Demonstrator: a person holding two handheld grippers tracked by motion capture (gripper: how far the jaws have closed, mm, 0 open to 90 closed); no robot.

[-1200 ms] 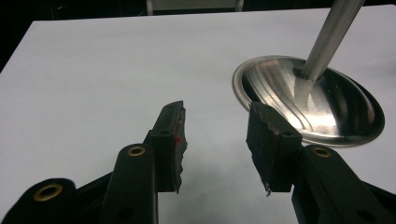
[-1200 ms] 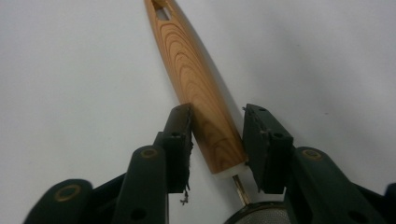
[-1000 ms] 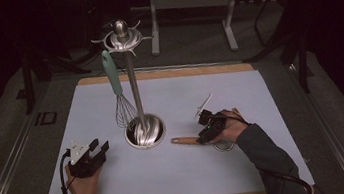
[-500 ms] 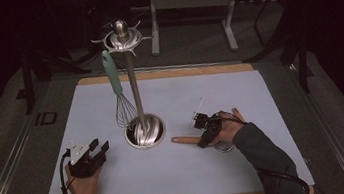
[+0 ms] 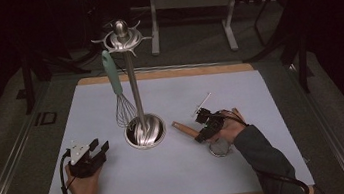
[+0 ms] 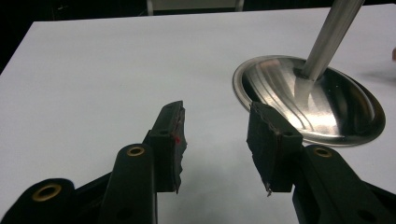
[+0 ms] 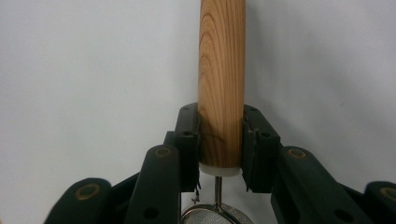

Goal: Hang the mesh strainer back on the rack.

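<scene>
Jaws lately closing — wooden handle (image 7: 222, 84) between.

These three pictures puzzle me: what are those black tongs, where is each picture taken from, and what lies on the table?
No robot here: a person holds hand-worked tongs in each hand. The high view looks down on the table. The other two come from cameras riding on the tongs. On the table stands a steel utensil stand with a green-handled whisk hanging from it. The left tongs stand open with nothing between them, beside the stand's base. The right tongs have just been closing, and their pads press on the wooden handle of a small mesh strainer lying on the table.
</scene>
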